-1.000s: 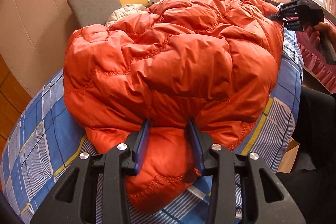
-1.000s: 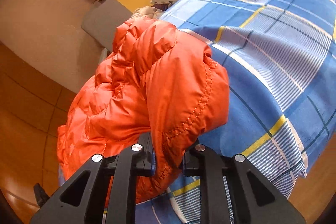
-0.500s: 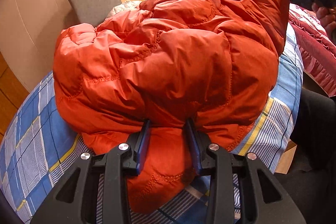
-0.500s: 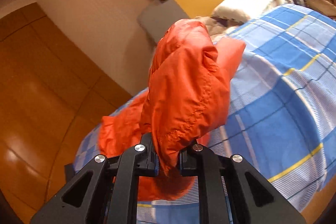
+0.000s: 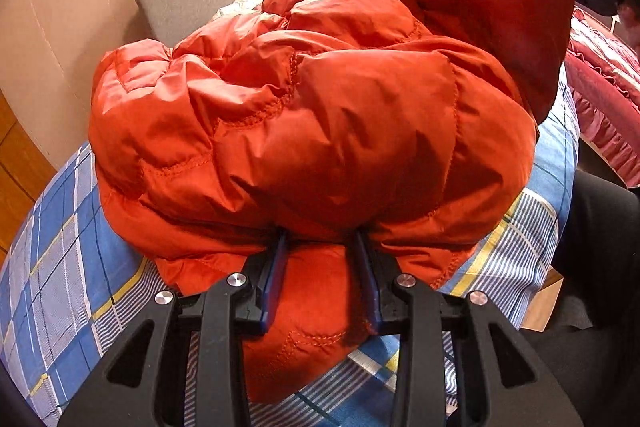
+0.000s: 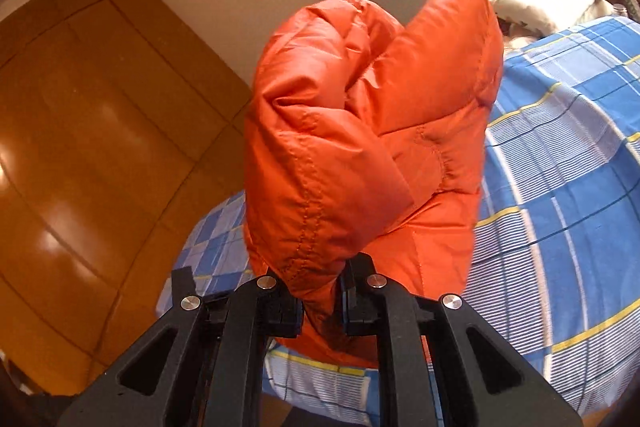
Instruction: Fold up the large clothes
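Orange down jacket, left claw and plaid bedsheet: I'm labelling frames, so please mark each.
Orange down jacket (image 5: 320, 131), left wrist view, quilted bulk.
Left claw (image 5: 320, 279), left wrist view, between its fingertips, clamping jacket.
Plaid bedsheet (image 6: 568, 155), right wrist view, bare blue checks.

You have bright daylight from the window behind the puffy orange quilted down jacket (image 5: 320, 131). Glare streaks the glossy wooden wardrobe panels (image 6: 80, 155) to its left; its raised upper part blurs, and the edges bend and darken.

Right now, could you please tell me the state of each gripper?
Left gripper: closed on the near edge of the orange down jacket.
Right gripper: closed on a lifted fold of the same jacket.
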The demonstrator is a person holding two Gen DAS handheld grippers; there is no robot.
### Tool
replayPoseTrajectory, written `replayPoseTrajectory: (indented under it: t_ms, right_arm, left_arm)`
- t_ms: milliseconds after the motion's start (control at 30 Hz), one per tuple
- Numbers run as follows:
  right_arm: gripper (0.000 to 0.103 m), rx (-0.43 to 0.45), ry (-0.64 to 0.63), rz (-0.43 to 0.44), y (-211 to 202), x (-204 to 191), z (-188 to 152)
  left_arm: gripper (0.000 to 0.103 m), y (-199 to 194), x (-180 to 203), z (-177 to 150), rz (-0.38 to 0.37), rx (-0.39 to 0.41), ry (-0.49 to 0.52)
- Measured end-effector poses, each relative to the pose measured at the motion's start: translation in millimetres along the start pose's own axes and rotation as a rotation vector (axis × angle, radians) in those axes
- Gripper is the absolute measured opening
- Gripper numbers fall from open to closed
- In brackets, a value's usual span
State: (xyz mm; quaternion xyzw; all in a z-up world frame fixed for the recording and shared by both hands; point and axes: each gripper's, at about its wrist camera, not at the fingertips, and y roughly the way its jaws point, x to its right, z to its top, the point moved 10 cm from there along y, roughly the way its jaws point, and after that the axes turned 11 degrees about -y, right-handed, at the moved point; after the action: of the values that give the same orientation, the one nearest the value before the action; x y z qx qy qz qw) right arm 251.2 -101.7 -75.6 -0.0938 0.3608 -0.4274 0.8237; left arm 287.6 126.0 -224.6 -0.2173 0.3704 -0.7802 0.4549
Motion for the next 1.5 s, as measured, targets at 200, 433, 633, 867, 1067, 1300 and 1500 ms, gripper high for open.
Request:
replayPoseTrajectory:
  t_ms: [200,433,633,867,1067,1300,1500]
  right_arm:
    - [0.012,-0.087,-0.048,0.061,33.6,-32.9,-21.8]
    - [0.012,-0.181,-0.077,0.090,69.0,-51.1,-48.2]
    - [0.012,-0.247,-0.127,0.086,96.4,-60.8,-65.5]
    - [0.012,-0.292,-0.157,0.085,118.2,-55.8,-73.0]
    - [0.012,-0.307,-0.173,0.077,134.5,-45.7,-69.6]
    - [0.012,-0.300,-0.187,0.069,135.3,-40.4,-63.7]
    - [0.012,-0.277,-0.161,0.061,115.0,-63.7,-83.5]
  left_arm:
    - [0.032,1.2,-1.6,0.8,-0.010,-0.004,-0.015]
    - [0.032,-0.9,-7.0,0.6,-0.022,-0.006,-0.039]
    - [0.032,-2.6,-17.9,1.8,-0.030,-0.013,-0.058]
    - [0.034,-11.7,-24.1,0.0,-0.043,-0.017,-0.089]
    - [0.035,-20.3,-32.1,-1.2,-0.048,-0.027,-0.092]
    - [0.042,-43.5,-37.1,-8.6,-0.067,-0.023,-0.111]
    - [0.043,-60.4,-51.3,-15.4,-0.099,-0.025,-0.132]
